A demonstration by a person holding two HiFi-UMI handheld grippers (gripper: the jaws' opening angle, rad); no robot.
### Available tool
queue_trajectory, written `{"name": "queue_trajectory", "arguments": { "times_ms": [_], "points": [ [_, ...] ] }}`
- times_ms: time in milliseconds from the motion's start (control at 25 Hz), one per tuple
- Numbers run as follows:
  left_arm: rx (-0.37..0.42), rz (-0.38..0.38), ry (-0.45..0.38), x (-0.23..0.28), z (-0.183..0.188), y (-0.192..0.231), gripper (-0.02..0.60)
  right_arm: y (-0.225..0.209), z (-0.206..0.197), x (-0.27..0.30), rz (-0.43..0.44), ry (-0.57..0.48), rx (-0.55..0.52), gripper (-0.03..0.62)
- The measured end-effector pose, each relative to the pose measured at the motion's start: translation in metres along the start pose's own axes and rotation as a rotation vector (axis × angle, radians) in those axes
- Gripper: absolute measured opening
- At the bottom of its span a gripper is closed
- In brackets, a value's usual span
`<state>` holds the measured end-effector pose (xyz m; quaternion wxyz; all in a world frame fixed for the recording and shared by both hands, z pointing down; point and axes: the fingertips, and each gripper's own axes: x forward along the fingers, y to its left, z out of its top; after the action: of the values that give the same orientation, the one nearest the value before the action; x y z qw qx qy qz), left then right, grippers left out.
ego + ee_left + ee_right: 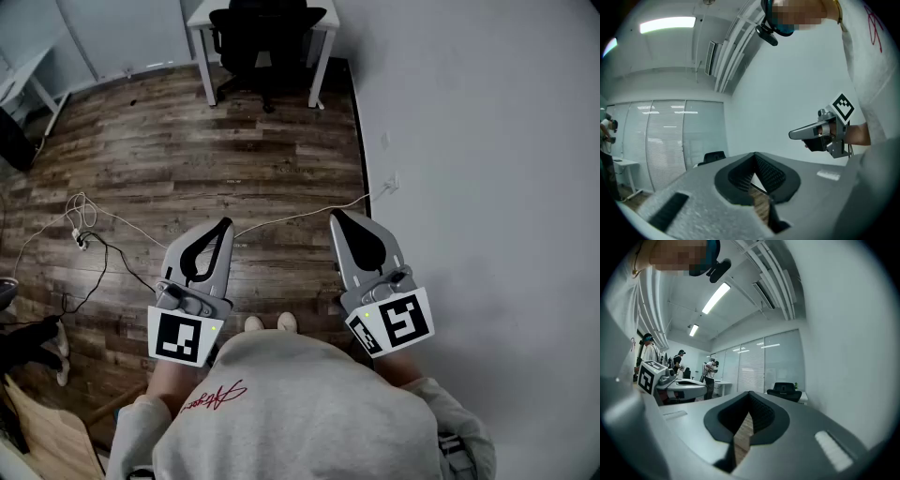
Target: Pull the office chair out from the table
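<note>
Your left claw [223, 228] and right claw [337, 217] point level ahead of you, side by side above the wood floor [187, 159]. Each is pressed together, with nothing between its jaws. The black chair [265, 42] stands well apart from both claws at the far end of the room, tucked under the white desk [320, 66] next to the wall [469, 141].

Red script lettering [212, 397] on the grey sweatshirt [300, 412]: illegible. Square black-and-white markers [184, 337] (patterns only, no letters) on the left hand-held gripper [224, 225] and right hand-held gripper [336, 217].
</note>
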<state>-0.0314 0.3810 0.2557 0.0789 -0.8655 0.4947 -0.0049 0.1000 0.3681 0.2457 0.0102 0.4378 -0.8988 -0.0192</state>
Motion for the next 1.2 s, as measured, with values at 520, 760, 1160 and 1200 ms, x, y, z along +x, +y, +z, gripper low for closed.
{"name": "queue_trajectory", "arguments": {
  "times_ms": [520, 760, 1160, 1200],
  "points": [
    [0.009, 0.005, 0.002, 0.015, 0.005, -0.004, 0.002, -0.013, 0.006, 0.003, 0.019, -0.015, 0.006, 0.000],
    [0.012, 0.011, 0.002, 0.025, 0.003, -0.008, 0.002, -0.022, 0.003, 0.001, 0.033, -0.016, -0.008, 0.002],
    [0.002, 0.021, -0.008, 0.043, 0.003, -0.030, 0.002, -0.042, -0.003, -0.009, 0.044, -0.024, -0.030, 0.002],
    [0.000, 0.023, -0.006, 0.043, 0.003, -0.032, 0.002, -0.043, -0.005, -0.009, 0.049, -0.020, -0.029, 0.002]
  ]
}}
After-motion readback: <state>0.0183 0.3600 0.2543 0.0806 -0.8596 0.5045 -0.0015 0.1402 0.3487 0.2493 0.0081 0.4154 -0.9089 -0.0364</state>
